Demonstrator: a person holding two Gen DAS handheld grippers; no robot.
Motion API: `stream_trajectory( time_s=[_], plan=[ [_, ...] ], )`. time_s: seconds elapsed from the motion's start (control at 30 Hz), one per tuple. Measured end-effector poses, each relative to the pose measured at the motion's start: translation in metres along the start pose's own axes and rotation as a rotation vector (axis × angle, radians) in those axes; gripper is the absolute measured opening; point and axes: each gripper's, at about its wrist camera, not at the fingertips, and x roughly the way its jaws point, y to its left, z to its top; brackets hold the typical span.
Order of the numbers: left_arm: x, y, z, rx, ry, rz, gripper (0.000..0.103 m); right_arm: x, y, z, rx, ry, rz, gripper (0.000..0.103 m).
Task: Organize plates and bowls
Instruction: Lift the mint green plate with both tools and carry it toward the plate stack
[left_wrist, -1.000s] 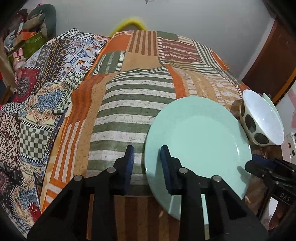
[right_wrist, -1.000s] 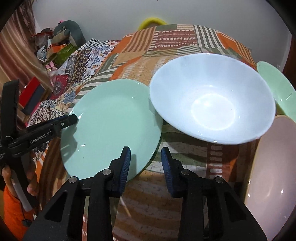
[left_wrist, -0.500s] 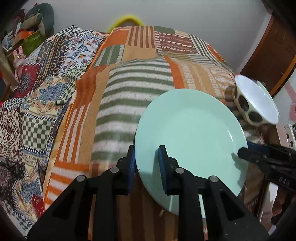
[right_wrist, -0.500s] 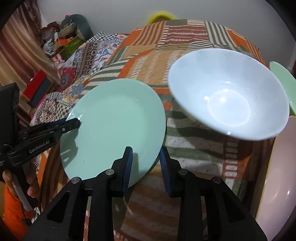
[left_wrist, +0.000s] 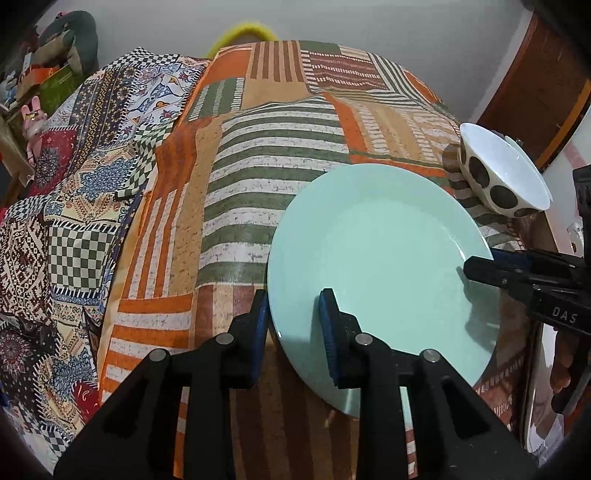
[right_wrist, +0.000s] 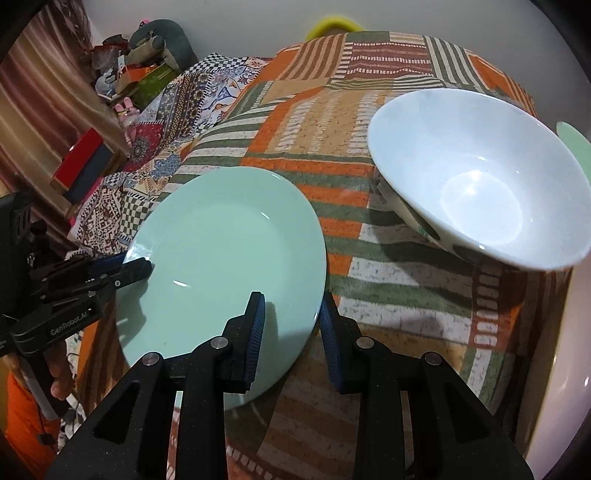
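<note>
A mint green plate (left_wrist: 380, 266) lies on the patchwork cloth, also in the right wrist view (right_wrist: 225, 266). My left gripper (left_wrist: 293, 314) straddles the plate's near left rim, one finger under and one over, with a visible gap. My right gripper (right_wrist: 290, 317) straddles the opposite rim the same way, jaws apart. A white bowl with brown spots (left_wrist: 498, 173) stands beyond the plate, tilted; it also shows in the right wrist view (right_wrist: 476, 177).
A second green plate (right_wrist: 574, 147) peeks from behind the bowl. A pale pink dish (right_wrist: 561, 369) sits at the right edge. The striped cloth (left_wrist: 258, 184) spreads to the far side. Clutter and toys (right_wrist: 140, 62) lie at the far left.
Both grippers have closed in on the green plate's rim from opposite sides, and their jaws have narrowed around it. The bowl has not moved.
</note>
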Motion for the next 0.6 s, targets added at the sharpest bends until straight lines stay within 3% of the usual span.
stream_trajectory(
  time_s=[0.6],
  plan=[
    [-0.029,-0.013,-0.024,-0.069,-0.010,-0.038,0.028,-0.033,0.003,-0.013,0.025,-0.073,0.027,0.028]
  ],
)
